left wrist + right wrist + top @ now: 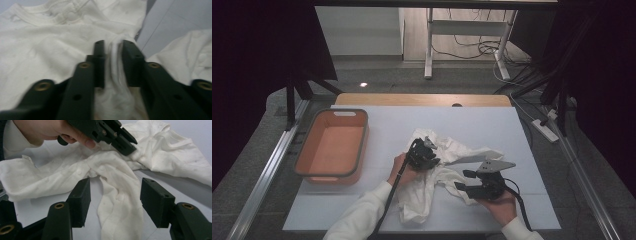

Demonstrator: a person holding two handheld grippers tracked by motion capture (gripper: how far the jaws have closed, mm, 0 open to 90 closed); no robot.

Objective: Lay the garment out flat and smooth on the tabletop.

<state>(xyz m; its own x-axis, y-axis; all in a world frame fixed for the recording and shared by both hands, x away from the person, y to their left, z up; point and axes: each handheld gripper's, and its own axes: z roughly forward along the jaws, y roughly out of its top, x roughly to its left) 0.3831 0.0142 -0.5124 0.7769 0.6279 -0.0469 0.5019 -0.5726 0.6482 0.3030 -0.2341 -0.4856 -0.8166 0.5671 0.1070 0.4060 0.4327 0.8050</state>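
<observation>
On the white table (362, 210), a crumpled, seemingly cream-white garment (432, 187) lies bunched.

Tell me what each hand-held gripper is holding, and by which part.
The left hand-held gripper pinches a bunched fold of the white garment near its middle. The right hand-held gripper stands open around a hanging strip, holding nothing.

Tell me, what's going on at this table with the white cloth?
A person is handling a crumpled white garment on a white-covered table, with a hand-held gripper in each hand. The left hand-held gripper has a bunched fold of the fabric pinched between its jaws. The right hand-held gripper is open, its jaws standing to either side of a twisted strand of the garment without pressing it. An empty orange bin sits to the left, apart from the garment.
</observation>
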